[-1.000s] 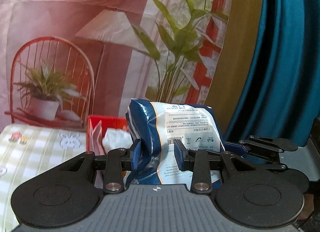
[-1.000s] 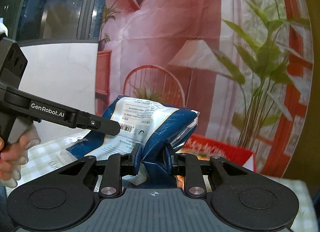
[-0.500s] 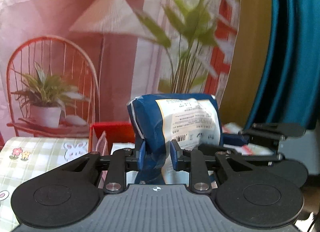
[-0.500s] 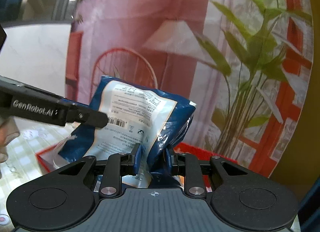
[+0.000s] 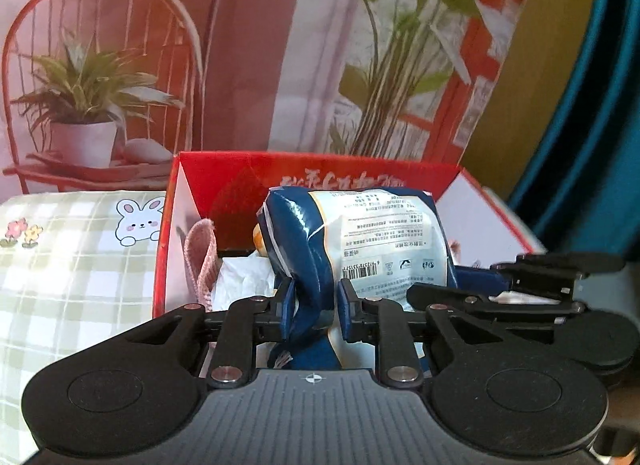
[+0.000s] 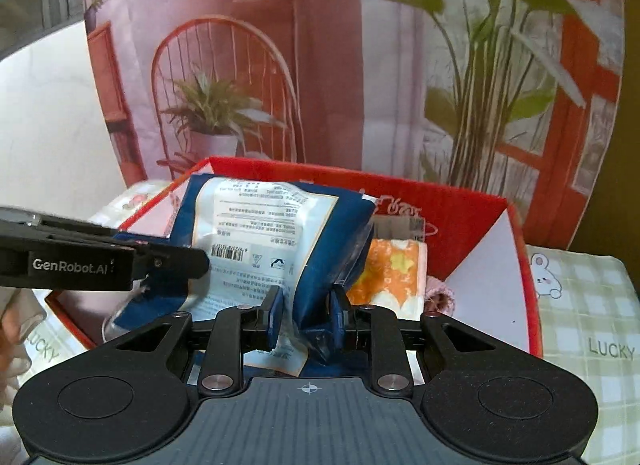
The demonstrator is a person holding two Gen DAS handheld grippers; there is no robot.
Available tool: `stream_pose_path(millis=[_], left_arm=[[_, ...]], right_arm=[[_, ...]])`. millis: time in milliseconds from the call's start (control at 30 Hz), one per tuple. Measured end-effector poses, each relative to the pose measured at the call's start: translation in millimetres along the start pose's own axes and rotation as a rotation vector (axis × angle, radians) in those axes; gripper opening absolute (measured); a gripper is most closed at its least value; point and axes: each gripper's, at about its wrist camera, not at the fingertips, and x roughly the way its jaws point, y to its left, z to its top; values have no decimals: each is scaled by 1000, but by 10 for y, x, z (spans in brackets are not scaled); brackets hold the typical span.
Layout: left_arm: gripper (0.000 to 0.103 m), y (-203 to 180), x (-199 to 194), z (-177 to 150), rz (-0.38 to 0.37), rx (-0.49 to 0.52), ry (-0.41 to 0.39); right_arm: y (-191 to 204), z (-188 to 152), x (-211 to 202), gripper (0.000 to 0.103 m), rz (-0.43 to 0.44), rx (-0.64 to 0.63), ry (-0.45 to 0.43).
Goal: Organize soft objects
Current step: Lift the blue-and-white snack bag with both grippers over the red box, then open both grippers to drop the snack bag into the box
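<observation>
A soft blue and white pack [image 5: 380, 233] hangs over the open red box [image 5: 320, 163], held from two sides. My left gripper [image 5: 314, 297] pinches its left end and its jaws are closing, with the pack creased between the blue pads. The right gripper [image 6: 306, 305] is shut on the pack's [image 6: 272, 225] other, crumpled end. Each gripper shows in the other's view: the right one [image 5: 460, 289] at the pack's right, the left one [image 6: 192, 261] at its left. Both point down into the red box [image 6: 440, 193].
Inside the box lie a pink knitted piece [image 5: 200, 257], white crumpled material [image 5: 244, 277] and an orange patterned pack [image 6: 396, 269]. The box stands on a green checked cloth [image 5: 80, 265] with bunny prints. A printed pink backdrop [image 5: 240, 45] rises behind; a teal curtain [image 5: 600, 145] hangs at the right.
Both grippers have tipped downward and carried the pack down over the red box, which now fills the middle of both views. The left jaws have narrowed on the pack.
</observation>
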Motion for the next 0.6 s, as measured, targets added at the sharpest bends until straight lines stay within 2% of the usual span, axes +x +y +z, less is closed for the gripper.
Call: stream_pose_path(millis=[133, 467, 567, 600], left_arm=[[24, 10, 56, -43, 8, 9, 16], [25, -86, 32, -103, 27, 34, 46], [29, -119, -68, -96, 36, 44, 35], [35, -127, -113, -96, 40, 48, 27]], right_arm=[[-35, -31, 95, 23, 28, 25, 70], [11, -132, 108, 25, 34, 19, 130], [10, -131, 52, 26, 24, 42, 132], [25, -133, 16, 29, 16, 39, 122]])
